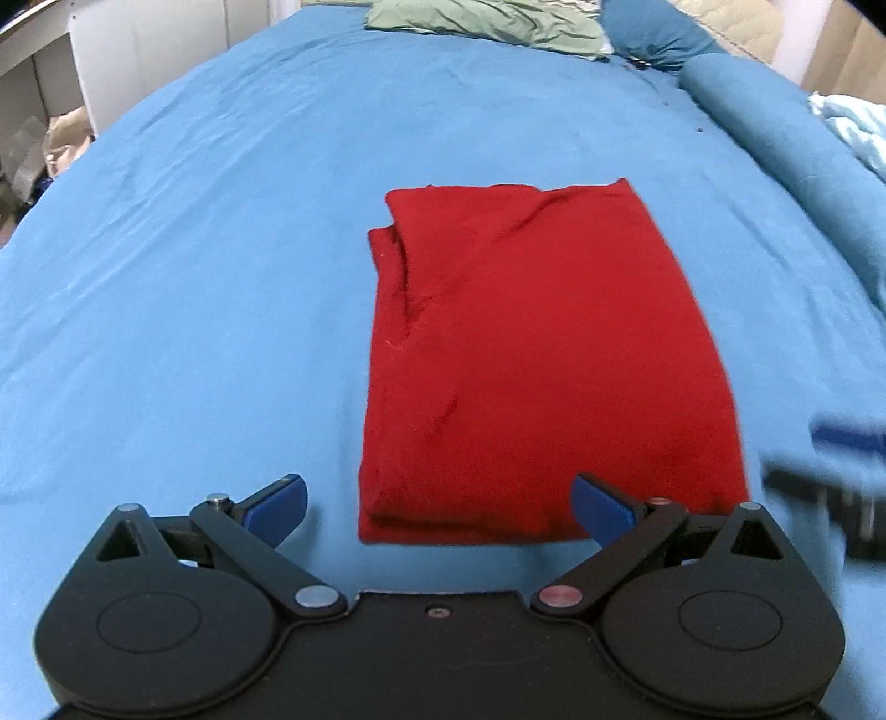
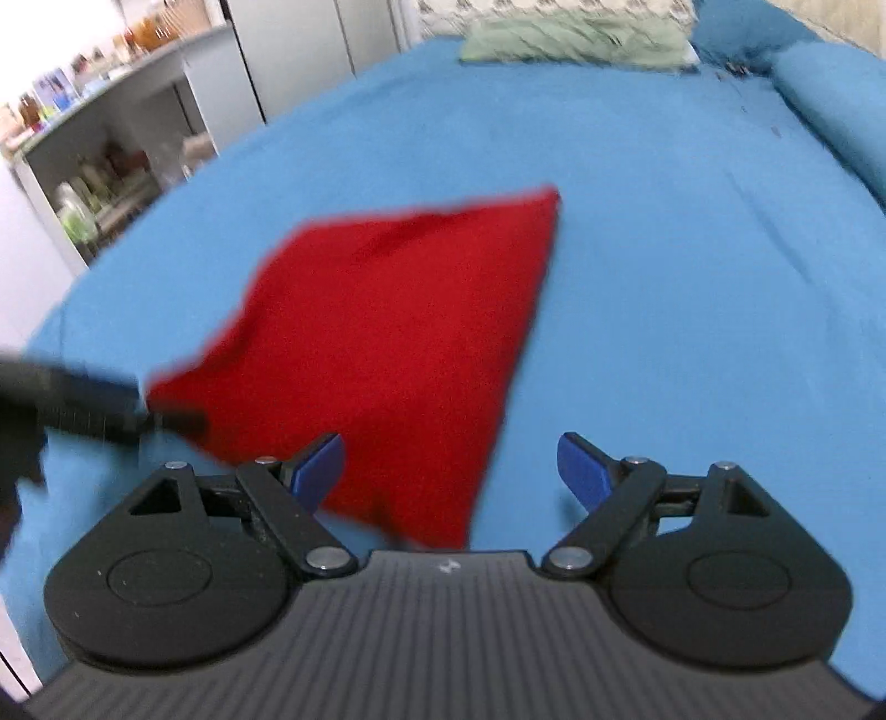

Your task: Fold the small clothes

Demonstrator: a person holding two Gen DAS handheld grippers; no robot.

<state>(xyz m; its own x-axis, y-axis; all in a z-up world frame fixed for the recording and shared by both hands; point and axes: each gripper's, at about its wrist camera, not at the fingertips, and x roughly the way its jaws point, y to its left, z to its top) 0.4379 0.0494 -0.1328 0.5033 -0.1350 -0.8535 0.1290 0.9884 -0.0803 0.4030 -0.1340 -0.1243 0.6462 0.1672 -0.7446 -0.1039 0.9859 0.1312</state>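
Both grippers, left gripper [image 1: 440, 507] and right gripper [image 2: 451, 471], hang with jaws wide, holding nothing. The red garment [image 1: 531, 360] lies folded on the bed [image 1: 194, 277]; probably another fold or setting aside next.

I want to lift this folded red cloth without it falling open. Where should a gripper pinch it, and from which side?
Probably the thick folded near edge of the red cloth, approached low from the near side. The layers stack neatly there, while the far left corner shows loose offset layers. Both the left gripper and right gripper are open.

Folded garment [image 1: 531, 360] on bed [image 1: 194, 277], seemingly before pillows [image 1: 487, 22].
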